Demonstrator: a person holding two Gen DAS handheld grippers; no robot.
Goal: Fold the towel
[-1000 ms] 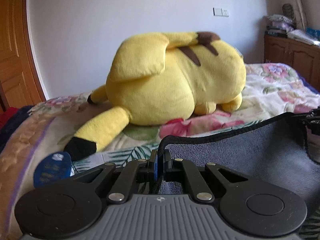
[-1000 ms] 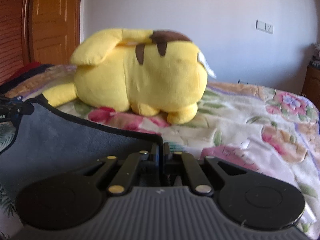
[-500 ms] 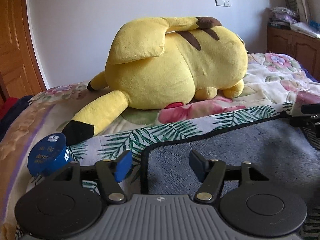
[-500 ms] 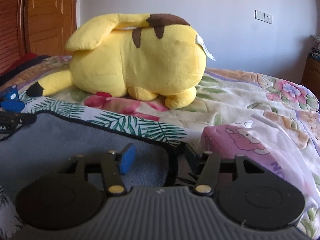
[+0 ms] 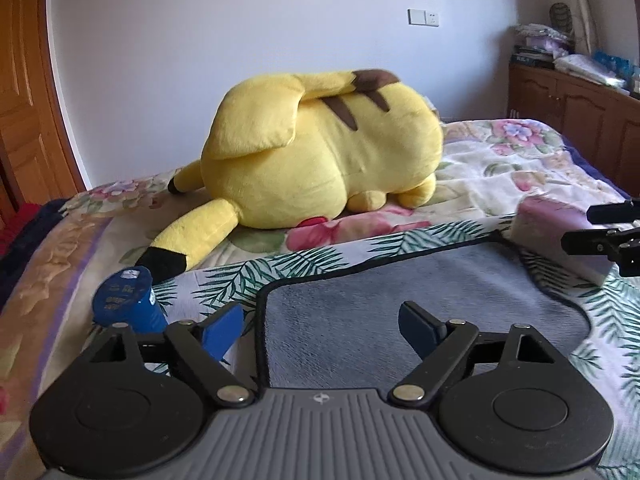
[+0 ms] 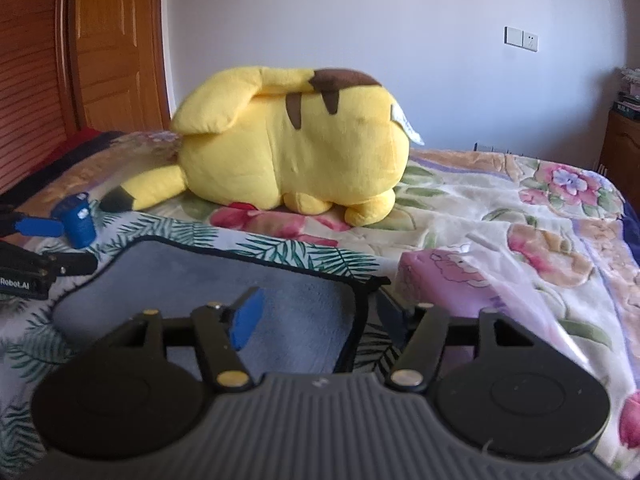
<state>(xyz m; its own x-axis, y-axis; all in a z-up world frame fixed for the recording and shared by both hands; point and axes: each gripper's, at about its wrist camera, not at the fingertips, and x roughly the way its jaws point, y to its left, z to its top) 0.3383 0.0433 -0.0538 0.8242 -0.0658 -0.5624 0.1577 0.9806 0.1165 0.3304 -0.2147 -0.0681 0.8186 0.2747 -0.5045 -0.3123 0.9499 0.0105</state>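
The towel (image 5: pixel 400 292) is grey plush with a black hem on one face and a white palm-leaf print on the other. It lies on the bed, its grey flap laid over the printed side. My left gripper (image 5: pixel 320 326) is open, its fingers spread above the flap's left corner and touching nothing. My right gripper (image 6: pixel 320 314) is open above the flap's right corner, the towel (image 6: pixel 224 284) below it. Each gripper shows at the edge of the other's view.
A big yellow plush toy (image 5: pixel 320 160) lies on the floral bedspread (image 5: pixel 500 160) just beyond the towel. A blue cup (image 5: pixel 124 300) lies by the left gripper. A pink folded cloth (image 6: pixel 448 280) sits right of the towel. Wooden doors left, a cabinet (image 5: pixel 580 108) right.
One second ago both grippers were shut on the towel's hem and held it up. They have laid it down, opened, and pulled back and up a little.
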